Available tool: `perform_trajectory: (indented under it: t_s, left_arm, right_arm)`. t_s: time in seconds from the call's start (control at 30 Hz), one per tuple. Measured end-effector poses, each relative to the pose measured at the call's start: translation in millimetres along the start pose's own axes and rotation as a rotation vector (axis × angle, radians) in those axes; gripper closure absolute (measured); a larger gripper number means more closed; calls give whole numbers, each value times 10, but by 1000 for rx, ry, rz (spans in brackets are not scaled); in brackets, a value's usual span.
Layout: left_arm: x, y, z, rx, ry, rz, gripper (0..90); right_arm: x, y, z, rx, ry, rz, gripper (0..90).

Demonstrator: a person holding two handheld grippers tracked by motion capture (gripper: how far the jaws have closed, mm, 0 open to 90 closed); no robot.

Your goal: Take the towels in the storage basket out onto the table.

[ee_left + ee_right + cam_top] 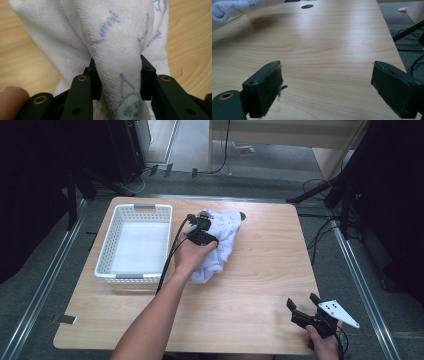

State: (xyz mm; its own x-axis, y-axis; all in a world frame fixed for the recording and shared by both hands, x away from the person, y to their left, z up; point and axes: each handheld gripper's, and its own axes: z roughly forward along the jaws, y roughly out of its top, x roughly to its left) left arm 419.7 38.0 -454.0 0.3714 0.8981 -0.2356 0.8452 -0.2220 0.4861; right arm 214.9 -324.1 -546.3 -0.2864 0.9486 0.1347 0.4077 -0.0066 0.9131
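1. From the high view we see a wooden table (pixel 250 270) with a white towel (pixel 222 245) bunched up a little toward 12 o'clock of the table's middle, printed with faint blue line drawings.

2. Our left gripper (pixel 202 232) sits on the towel's 9 o'clock side, held in the left hand (pixel 189 255), with its black cable (pixel 167 262) trailing back toward 7 o'clock along the forearm.

3. In the left gripper view the left gripper (pixel 120 77) has its jaws clamped on a thick fold of the towel (pixel 112 37); the cloth bulges up between them and spreads wider beyond, and bare table (pixel 22 55) shows at either side. A fingertip (pixel 11 100) sits at the 8 o'clock corner of that view.

4. A white perforated basket (pixel 135 244) stands at 9 o'clock of the towel, just beside it but apart. We see nothing inside it.

5. Our right gripper (pixel 305 306) rests near the table's 5 o'clock corner, well apart from the towel, held in the right hand (pixel 322 345). Its grey three-cornered plate (pixel 339 312) points toward 3 o'clock.

6. In the right gripper view the right gripper (pixel 327 85) has its jaws spread wide with nothing between them, only bare table (pixel 324 45) ahead. An edge of the towel (pixel 234 7) shows at 11 o'clock, and a round hole (pixel 307 6) in the tabletop at 12 o'clock.
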Motion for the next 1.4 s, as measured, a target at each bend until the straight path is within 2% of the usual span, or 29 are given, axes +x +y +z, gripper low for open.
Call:
perform_trajectory:
  t_s: [0.23,0.3,0.33,0.4,0.43,0.5,0.53,0.63,0.67,0.7,0.73,0.8,0.83,0.93,0.97,1.0,1.07,1.1,1.17,1.2,1.23,1.27,1.33,1.37,1.4]
  left_arm:
    - [-88,-95,211,27,-12,-1,643]
    - [-106,-127,260,19,-13,-13,611]
    - [-106,-134,277,30,-19,-26,556]
    - [-120,-153,306,25,-46,-23,426]
    - [-123,-156,294,19,-43,-29,319]
    - [-126,-157,276,7,-41,-38,204]
    - [-108,-147,233,12,-57,-41,150]
    - [-94,-142,174,14,-66,-39,100]
    - [-73,-142,135,16,-41,-37,80]
    - [-73,-142,135,16,-41,-37,63]
    - [-37,-149,115,42,-18,-33,36]
    - [0,-166,81,56,21,-33,3]
    - [16,-178,55,47,39,-31,0]
    - [66,-185,-12,45,55,-34,0]
    - [109,-191,-95,36,63,-34,0]
    - [109,-191,-95,36,63,-34,0]
    - [199,-207,-241,5,43,-41,0]
    - [234,-217,-294,-10,47,-46,0]
    - [266,-224,-333,-19,48,-49,0]
    - [376,-249,-453,-39,51,-62,0]
    - [376,-249,-453,-39,51,-62,0]
    - [478,-283,-555,-64,51,-77,0]
    - [531,-302,-605,-74,52,-83,0]
    - [626,-347,-708,-94,52,-90,0]
    - [667,-372,-754,-104,58,-96,0]
  right_arm:
    - [1,0,3,-2,1,-2,103]
    - [2,0,2,-1,0,-1,103]
    - [1,-1,0,-3,0,-2,103]
    - [2,-1,-1,-5,0,-2,103]
    - [2,-1,0,-4,0,-2,103]
    - [3,-1,0,-3,0,-2,103]
    - [3,0,1,-3,0,-2,103]
    - [5,0,2,-2,0,-1,103]
    - [5,-1,2,-3,0,-1,103]
    - [5,-1,2,-3,0,-2,103]
    - [4,-1,1,-2,0,-3,103]
    - [4,-1,1,-2,0,-3,103]
    - [4,-1,1,-3,0,-3,103]
    - [6,-1,2,-2,-1,-3,103]
    - [6,0,2,-1,-2,-3,103]
    - [6,0,2,-1,-2,-3,103]
    - [8,0,3,0,-2,-3,103]
    - [8,0,3,0,-3,-2,103]
    - [8,0,3,0,-2,-3,104]
    - [9,0,4,0,-3,-4,104]
    - [9,0,4,0,-3,-4,104]
    - [9,0,4,0,-3,-4,104]
    - [9,1,4,1,-3,-4,104]
    - [9,1,5,1,-3,-5,104]
    - [10,1,5,2,-3,-4,104]
